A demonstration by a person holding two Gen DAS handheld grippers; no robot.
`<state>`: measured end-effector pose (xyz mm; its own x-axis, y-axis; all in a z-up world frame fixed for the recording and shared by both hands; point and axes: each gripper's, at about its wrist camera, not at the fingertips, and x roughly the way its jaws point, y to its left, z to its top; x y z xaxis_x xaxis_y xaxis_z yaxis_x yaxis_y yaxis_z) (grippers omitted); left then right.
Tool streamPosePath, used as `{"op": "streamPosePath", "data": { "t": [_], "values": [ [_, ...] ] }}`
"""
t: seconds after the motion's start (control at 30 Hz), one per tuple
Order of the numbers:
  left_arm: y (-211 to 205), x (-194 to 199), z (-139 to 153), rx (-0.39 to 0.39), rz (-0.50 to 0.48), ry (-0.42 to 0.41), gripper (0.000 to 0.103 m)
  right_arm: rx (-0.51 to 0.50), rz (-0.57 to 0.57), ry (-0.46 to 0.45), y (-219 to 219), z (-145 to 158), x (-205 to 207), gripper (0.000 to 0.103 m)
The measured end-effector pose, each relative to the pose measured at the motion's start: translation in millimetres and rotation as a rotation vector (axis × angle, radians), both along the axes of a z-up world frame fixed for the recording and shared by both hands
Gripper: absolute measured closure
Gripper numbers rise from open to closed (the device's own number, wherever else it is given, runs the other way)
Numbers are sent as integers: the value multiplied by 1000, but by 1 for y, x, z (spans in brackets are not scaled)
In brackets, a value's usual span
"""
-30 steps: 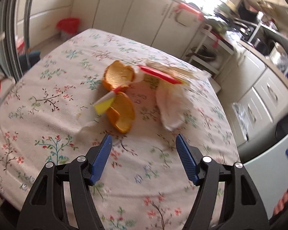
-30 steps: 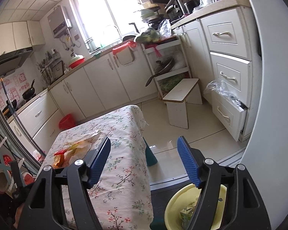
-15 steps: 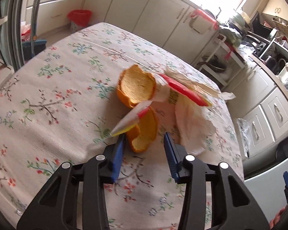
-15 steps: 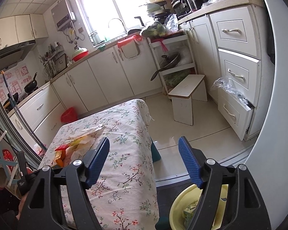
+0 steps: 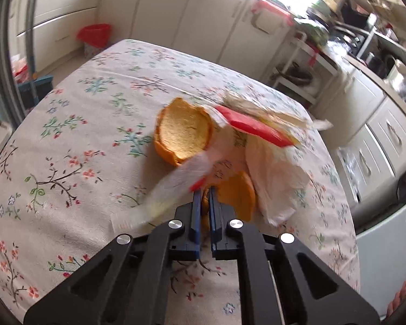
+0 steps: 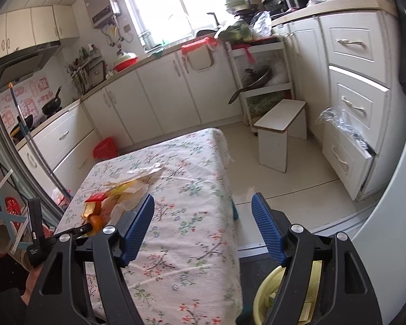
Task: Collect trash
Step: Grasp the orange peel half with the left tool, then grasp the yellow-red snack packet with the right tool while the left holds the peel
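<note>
Kitchen table (image 5: 67, 140) wears a flowered cloth. At its near edge the left gripper (image 5: 205, 197) pinches the near orange peel (image 5: 236, 195), which lies straight ahead. Right gripper (image 6: 203, 224) is spread, empty, farther away. A yellow bin (image 6: 259, 298) waits below it.

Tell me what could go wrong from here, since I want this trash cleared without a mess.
The left claw pinches only the edge of the near orange peel, so the peel may tear or slip when lifted. The clear wrapper draped across the claw could drag along and drop off the table. The yellow bin sits on the floor beyond the table edge.
</note>
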<state>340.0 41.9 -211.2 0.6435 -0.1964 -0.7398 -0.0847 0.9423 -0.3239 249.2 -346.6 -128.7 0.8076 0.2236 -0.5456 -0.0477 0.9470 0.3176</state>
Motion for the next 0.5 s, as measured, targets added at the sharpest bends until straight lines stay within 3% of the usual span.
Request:
{"op": "streamPosePath", "data": {
  "t": [0.3, 0.5],
  "values": [
    [-11, -27, 16, -9, -167, 45, 99, -38, 175, 74, 78, -12, 29, 31],
    [4, -39, 21, -23, -172, 23, 99, -115, 258, 83, 131, -20, 36, 31]
  ]
}}
